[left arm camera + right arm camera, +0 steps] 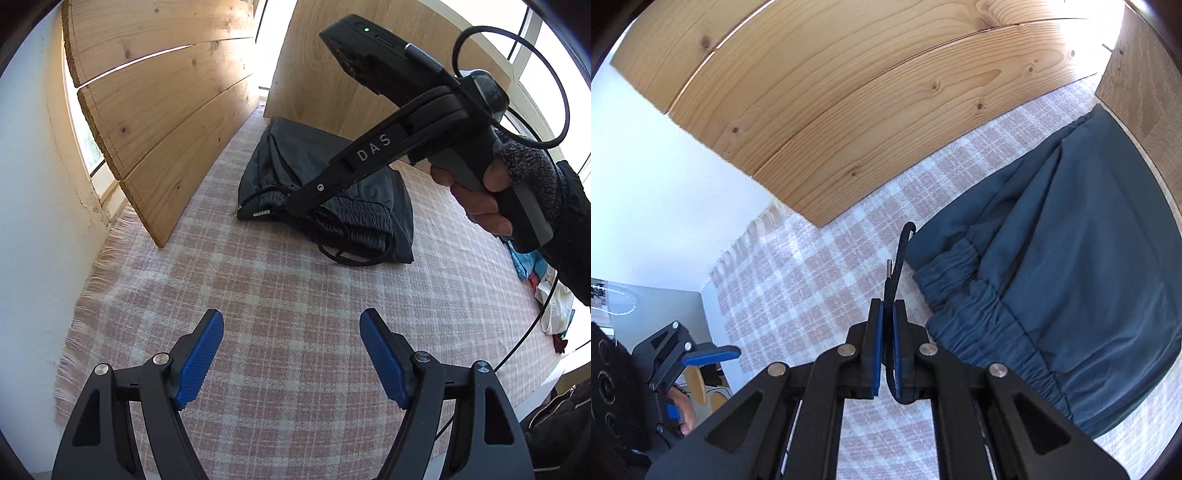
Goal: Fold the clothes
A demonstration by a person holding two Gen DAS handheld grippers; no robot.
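Smooth matt cloth on the dark trousers (pixel 1071 280), with a braided cord (pixel 897 266) tipped in shiny metal. Coarse woven checked blanket (pixel 280 280); knotty, matt wood boards (pixel 871 110).

Right gripper (pixel 888 325) pinching the black drawstring (pixel 897 258) between its blue pads, folded dark blue trousers (pixel 1052 266) lying on the pink checked blanket (pixel 798 288) near the wooden boards (pixel 849 110), left gripper (pixel 709 354) showing at the blanket's fringed edge

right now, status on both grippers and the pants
Right gripper shut on drawstring. Left gripper open, empty, over checked blanket. Dark pants folded by wooden boards. Nothing in the way.
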